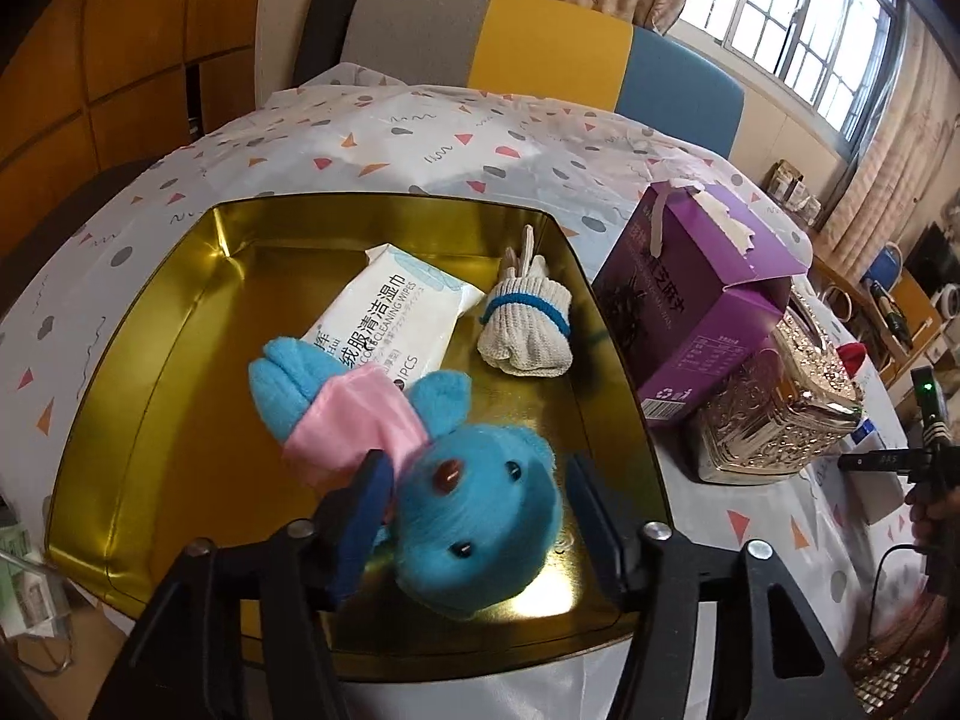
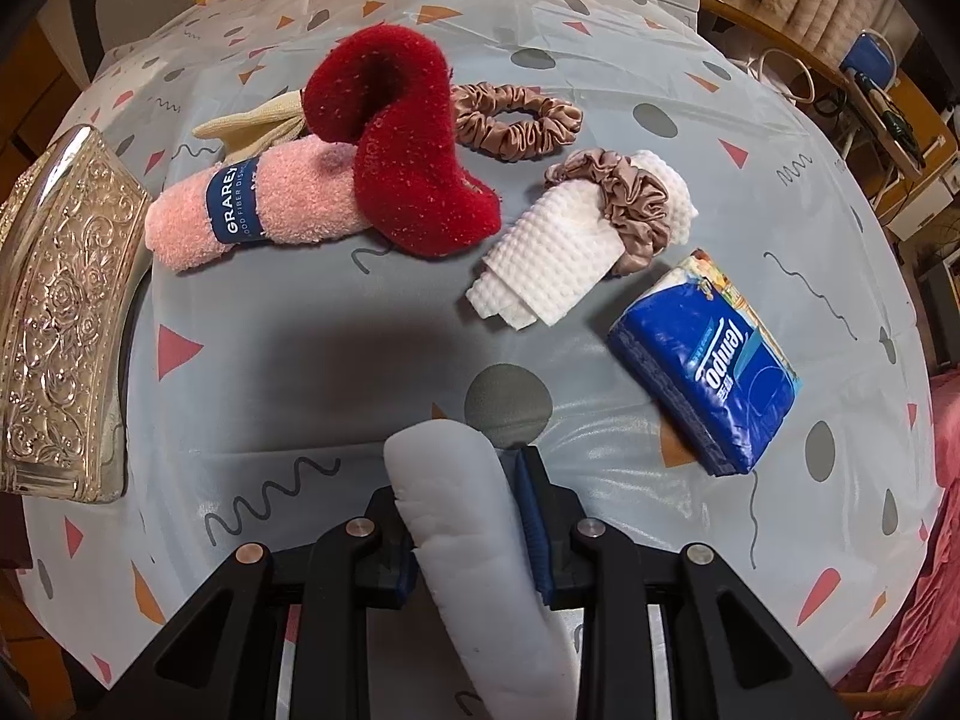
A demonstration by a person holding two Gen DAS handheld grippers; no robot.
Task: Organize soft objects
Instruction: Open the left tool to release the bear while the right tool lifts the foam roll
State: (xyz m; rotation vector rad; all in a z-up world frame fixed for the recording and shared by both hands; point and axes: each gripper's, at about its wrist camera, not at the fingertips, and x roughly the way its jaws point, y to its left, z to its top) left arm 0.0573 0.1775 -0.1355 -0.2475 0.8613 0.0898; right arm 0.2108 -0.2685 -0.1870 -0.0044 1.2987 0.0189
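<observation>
My left gripper [image 1: 474,480] stands open around the head of a blue plush toy [image 1: 480,516] in a pink shirt. The toy lies in the gold tin tray [image 1: 138,360], beside a wet wipes pack [image 1: 390,312] and a rolled white sock [image 1: 528,330]. My right gripper [image 2: 468,480] is shut on a white foam pad [image 2: 474,540], held above the table. Ahead of it lie a pink rolled towel [image 2: 270,210], a red plush piece [image 2: 408,138], a brown scrunchie [image 2: 516,120], a white waffle cloth [image 2: 558,246] ringed by a second scrunchie [image 2: 636,204], and a blue Tempo tissue pack [image 2: 714,372].
A purple carton [image 1: 690,300] and an embossed silver box [image 1: 774,408] stand right of the tray; the silver box also shows at the left of the right wrist view [image 2: 60,312]. The patterned tablecloth [image 2: 360,360] covers the table. A chair [image 1: 540,42] stands behind.
</observation>
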